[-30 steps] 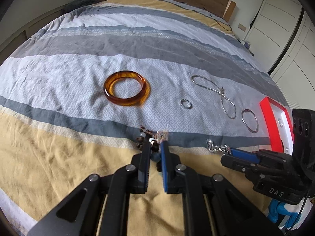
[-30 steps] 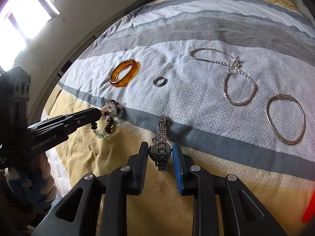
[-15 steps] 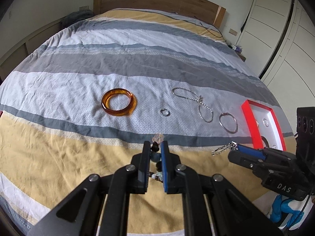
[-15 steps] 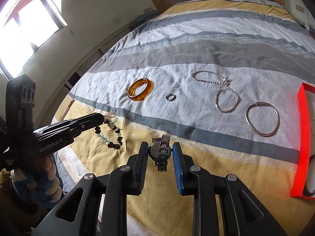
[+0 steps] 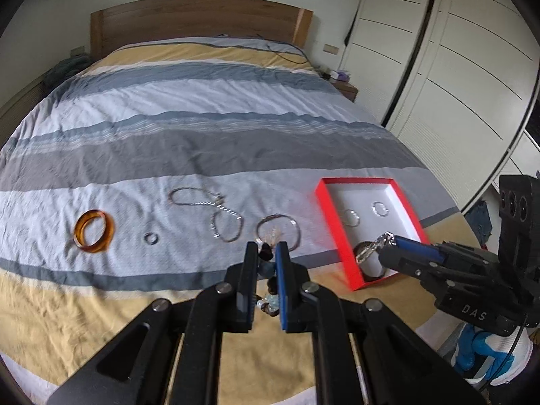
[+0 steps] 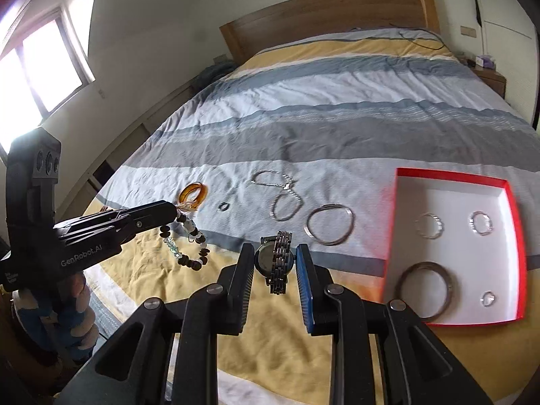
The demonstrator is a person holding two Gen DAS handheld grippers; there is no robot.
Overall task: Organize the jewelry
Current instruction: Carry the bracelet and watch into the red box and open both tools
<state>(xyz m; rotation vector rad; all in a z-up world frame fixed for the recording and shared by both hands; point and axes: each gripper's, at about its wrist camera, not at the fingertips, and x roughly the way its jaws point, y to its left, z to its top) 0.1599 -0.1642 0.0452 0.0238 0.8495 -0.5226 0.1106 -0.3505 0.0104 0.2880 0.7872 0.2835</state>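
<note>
My left gripper (image 5: pixel 266 253) is shut on a beaded bracelet (image 6: pixel 189 243) that dangles in the air below its fingers; the right wrist view has this gripper (image 6: pixel 175 212) at the left. My right gripper (image 6: pixel 274 263) is shut on a metal wristwatch (image 6: pixel 276 261), held above the bed; in the left wrist view the watch (image 5: pixel 373 249) hangs over the near corner of a red-rimmed white box (image 5: pixel 337 233). The box (image 6: pixel 519 236) holds several rings and a dark bangle (image 6: pixel 423 287). On the bedspread lie an amber bangle (image 5: pixel 93 232), a small ring (image 5: pixel 151 238), a silver chain (image 5: pixel 216 209) and a thin silver bangle (image 6: pixel 330 223).
The striped bedspread (image 5: pixel 202 118) reaches back to a wooden headboard (image 5: pixel 199 20). White wardrobe doors (image 5: pixel 438 67) stand at the right, a nightstand (image 5: pixel 344 89) beside the bed. A window (image 6: pixel 37 67) is at the left. A blue and white shoe (image 5: pixel 489 354) lies on the floor.
Both grippers have risen and swung right with their loads. The bracelet and the watch have left the bedspread. The red box has come fully into view.
</note>
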